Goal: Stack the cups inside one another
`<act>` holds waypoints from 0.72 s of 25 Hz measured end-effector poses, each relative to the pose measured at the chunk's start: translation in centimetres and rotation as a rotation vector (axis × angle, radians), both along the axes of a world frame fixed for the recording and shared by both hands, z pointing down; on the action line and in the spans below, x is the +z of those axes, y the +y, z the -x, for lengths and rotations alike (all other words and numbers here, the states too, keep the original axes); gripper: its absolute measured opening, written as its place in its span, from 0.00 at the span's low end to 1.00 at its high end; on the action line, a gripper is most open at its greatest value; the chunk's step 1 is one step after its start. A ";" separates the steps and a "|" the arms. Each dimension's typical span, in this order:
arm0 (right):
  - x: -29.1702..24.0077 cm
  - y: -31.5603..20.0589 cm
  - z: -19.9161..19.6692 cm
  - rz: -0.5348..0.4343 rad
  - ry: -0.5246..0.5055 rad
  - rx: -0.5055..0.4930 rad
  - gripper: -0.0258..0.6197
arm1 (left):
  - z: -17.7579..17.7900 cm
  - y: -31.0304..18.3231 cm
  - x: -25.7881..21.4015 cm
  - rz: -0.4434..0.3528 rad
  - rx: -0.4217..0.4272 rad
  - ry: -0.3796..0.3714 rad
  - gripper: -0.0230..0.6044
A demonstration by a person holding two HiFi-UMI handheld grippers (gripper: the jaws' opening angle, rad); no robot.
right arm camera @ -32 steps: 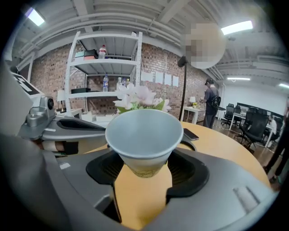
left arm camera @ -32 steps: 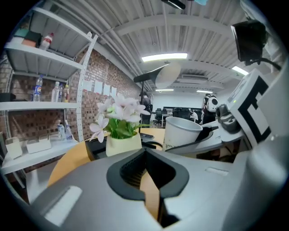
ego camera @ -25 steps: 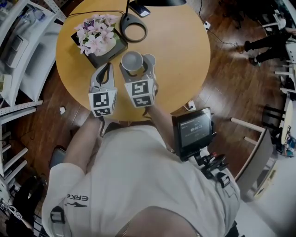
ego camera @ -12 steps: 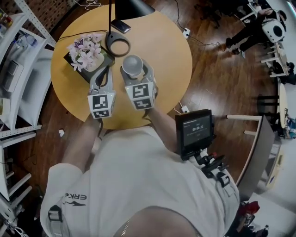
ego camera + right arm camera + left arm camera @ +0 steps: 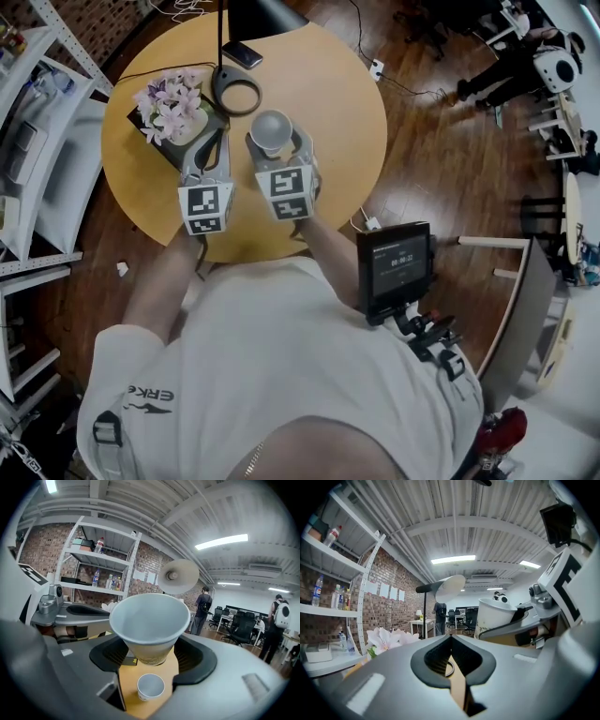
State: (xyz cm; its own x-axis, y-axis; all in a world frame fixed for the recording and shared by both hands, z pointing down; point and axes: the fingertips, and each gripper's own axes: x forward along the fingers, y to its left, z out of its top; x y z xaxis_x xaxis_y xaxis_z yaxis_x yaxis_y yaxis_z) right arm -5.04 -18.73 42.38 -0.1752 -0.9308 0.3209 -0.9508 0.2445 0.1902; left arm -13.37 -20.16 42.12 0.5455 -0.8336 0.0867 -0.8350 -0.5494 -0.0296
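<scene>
the round table (image 5: 342, 112) carries a dark box (image 5: 155, 139) filled with pink flowers (image 5: 171, 105), with a lamp base (image 5: 234, 92) next to it. my right gripper (image 5: 152, 656) is clamped round the lower part of a white cup (image 5: 150, 620). the cup is held above the table, upright with its long axis vertical, mouth up and empty. below it a second cup (image 5: 150, 686) stands upright on the table, also empty. my left gripper (image 5: 450, 641), just beside the right, is closed on nothing. since a second ago both grippers have come up. the second cup showed beside the held one in the head view then; it's covered there now.
</scene>
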 end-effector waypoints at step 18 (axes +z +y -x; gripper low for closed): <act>2.4 -0.8 -5.3 0.057 -0.041 -0.305 0.53 | -5.5 0.5 1.0 0.034 -0.296 -0.023 0.04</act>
